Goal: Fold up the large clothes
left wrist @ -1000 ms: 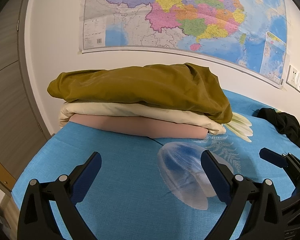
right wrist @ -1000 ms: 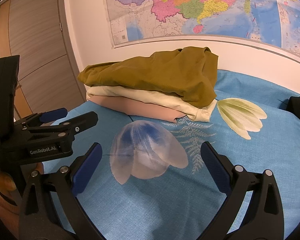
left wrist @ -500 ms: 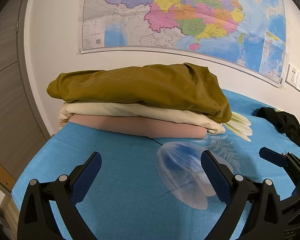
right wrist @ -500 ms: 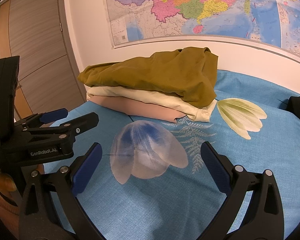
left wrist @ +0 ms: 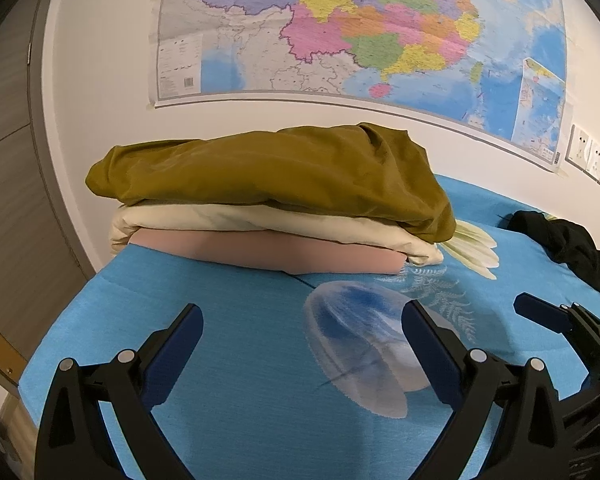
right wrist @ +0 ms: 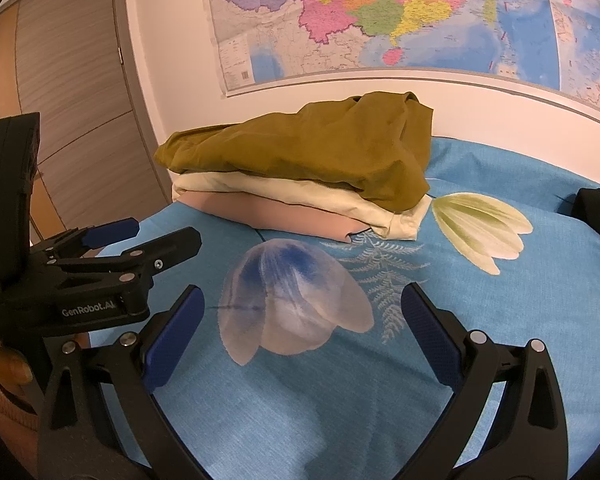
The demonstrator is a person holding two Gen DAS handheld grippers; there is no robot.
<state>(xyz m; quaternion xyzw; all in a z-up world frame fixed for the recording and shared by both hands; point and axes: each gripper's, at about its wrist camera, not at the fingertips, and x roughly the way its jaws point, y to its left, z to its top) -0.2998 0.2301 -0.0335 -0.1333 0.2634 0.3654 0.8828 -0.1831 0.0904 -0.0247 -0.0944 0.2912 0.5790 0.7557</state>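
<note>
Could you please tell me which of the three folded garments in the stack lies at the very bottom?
The pink garment lies at the bottom, directly on the blue bedsheet. The cream garment rests on it, and the mustard garment tops the stack.

Wall map (left wrist: 360, 28) above blue bedsheet (left wrist: 240, 320)

A bed covered by a bright blue sheet printed with pale flowers and ferns (left wrist: 236, 320) carries a stack at its far left: a folded pink cloth (left wrist: 268, 250) lies directly on it. A crumpled black garment (left wrist: 568, 244) lies far right.
</note>
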